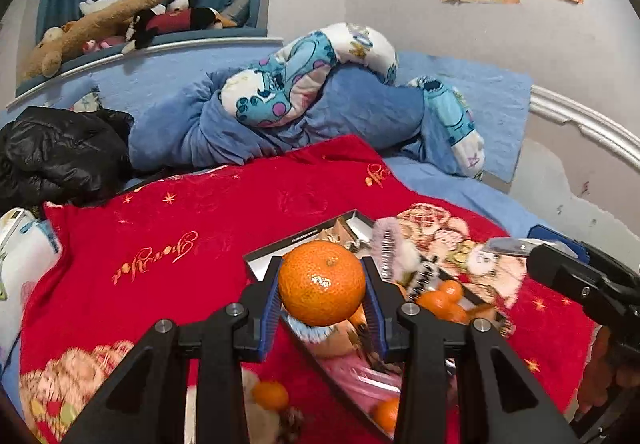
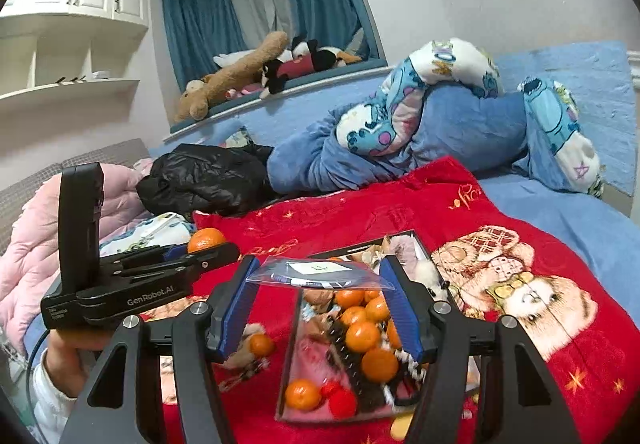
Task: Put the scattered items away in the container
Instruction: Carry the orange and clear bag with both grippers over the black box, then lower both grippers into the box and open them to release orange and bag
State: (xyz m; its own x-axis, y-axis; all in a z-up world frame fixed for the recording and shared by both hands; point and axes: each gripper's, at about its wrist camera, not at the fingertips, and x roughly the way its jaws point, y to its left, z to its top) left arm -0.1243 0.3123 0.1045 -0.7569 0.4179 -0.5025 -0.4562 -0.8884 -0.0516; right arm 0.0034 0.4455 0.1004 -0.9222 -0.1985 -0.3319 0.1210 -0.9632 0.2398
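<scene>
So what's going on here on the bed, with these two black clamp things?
A person is tidying loose items into a box on the red blanket. The left gripper has its jaws shut on a mandarin; the right gripper holds a small clear bag above the box. More mandarins already lie inside.

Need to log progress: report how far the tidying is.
Done: several tangerines already lie in the box. In hand: the left hand-held gripper grips a tangerine; the right hand-held gripper holds a clear plastic bag. Left: one loose tangerine on the red blanket.
</scene>
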